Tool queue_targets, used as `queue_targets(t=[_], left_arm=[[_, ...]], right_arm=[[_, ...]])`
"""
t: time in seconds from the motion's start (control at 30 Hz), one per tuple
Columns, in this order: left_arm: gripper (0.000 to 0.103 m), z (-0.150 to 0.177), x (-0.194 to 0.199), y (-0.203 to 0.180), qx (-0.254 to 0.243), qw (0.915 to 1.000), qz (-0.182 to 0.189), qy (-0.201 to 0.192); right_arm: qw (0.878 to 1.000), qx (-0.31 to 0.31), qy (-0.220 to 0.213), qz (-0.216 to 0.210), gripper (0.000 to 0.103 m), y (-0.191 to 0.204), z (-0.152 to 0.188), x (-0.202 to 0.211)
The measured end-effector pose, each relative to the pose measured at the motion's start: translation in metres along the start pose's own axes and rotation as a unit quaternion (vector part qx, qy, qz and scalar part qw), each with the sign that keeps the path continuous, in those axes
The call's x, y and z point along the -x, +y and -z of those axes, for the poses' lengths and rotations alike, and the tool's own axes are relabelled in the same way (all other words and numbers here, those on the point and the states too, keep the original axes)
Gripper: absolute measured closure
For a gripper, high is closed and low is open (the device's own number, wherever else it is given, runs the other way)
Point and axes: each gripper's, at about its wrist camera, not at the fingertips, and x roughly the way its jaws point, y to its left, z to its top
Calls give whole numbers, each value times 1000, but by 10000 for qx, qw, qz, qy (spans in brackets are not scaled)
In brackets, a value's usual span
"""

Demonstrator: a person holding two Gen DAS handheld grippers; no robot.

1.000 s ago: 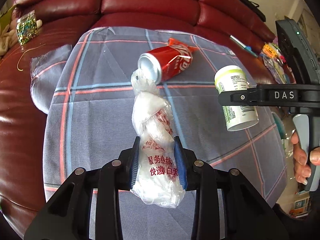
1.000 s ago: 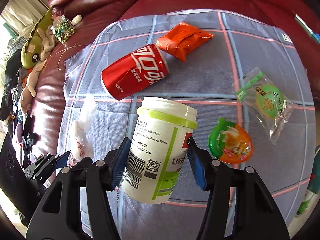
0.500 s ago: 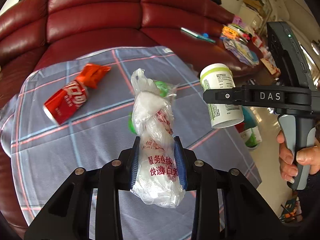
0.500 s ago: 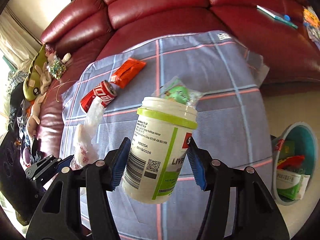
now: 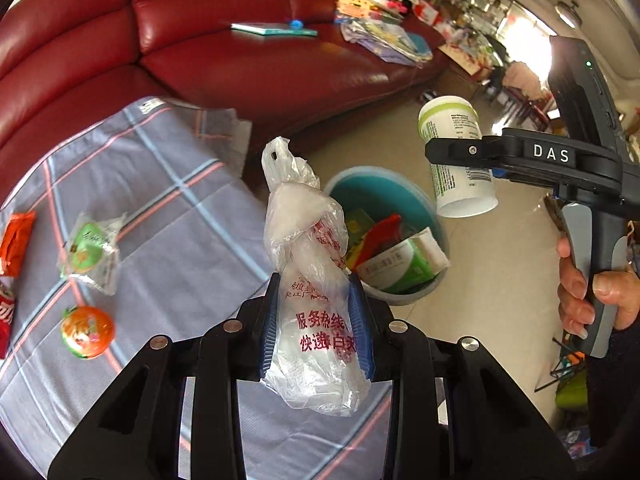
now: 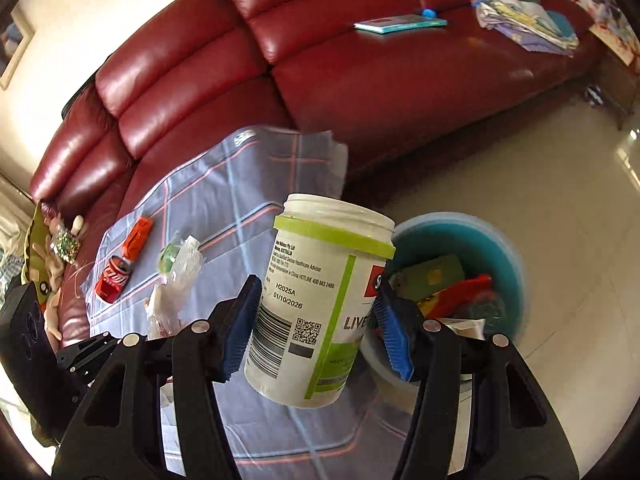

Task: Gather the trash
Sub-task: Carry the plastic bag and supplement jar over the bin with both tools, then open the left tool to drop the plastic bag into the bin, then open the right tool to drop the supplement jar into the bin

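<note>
My left gripper (image 5: 316, 320) is shut on a crumpled clear plastic bag (image 5: 308, 256) with red print, held in the air at the edge of the checked cloth (image 5: 160, 200). Just beyond the bag a teal bin (image 5: 400, 184) stands on the floor with packaging inside. My right gripper (image 6: 316, 320) is shut on a white tub (image 6: 316, 304) with a green band, upright, with the bin (image 6: 508, 248) behind it to the right. In the left wrist view the tub (image 5: 456, 152) hangs above and right of the bin, and a hand (image 5: 592, 296) holds the right gripper's handle.
On the cloth lie an orange wrapper (image 5: 16, 240), a red can (image 6: 114, 278), a green-print clear packet (image 5: 90, 246) and a round orange-lidded cup (image 5: 86, 330). Books and papers (image 5: 380, 20) lie on the red leather sofa (image 6: 360, 60). Pale tiled floor (image 6: 560, 160) surrounds the bin.
Both grippers have swung right, off the middle of the cloth toward its edge, each still gripping its item. The teal bin on the floor has come into view ahead of them.
</note>
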Motion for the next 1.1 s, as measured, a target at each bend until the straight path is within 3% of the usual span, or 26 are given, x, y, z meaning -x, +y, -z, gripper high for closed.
queue_targets(t=[0.2, 0.53, 0.67, 0.8, 1.1], left_arm=[[70, -24, -50, -48, -355, 9985, 229, 358], [67, -48, -122, -91, -659, 9938, 238, 864], [45, -51, -139, -96, -651, 9940, 87, 880], [32, -54, -148, -89, -542, 9941, -10, 940], [14, -49, -137, -73, -408, 9960, -134, 789]], right_arm=[[9989, -389, -85, 227, 49, -65, 5, 9], [9970, -705, 3, 313, 49, -109, 13, -7], [9965, -773, 54, 303, 49, -121, 14, -13], [9963, -799, 112, 298, 49, -125, 14, -21], [9962, -783, 215, 310, 49, -121, 12, -35]])
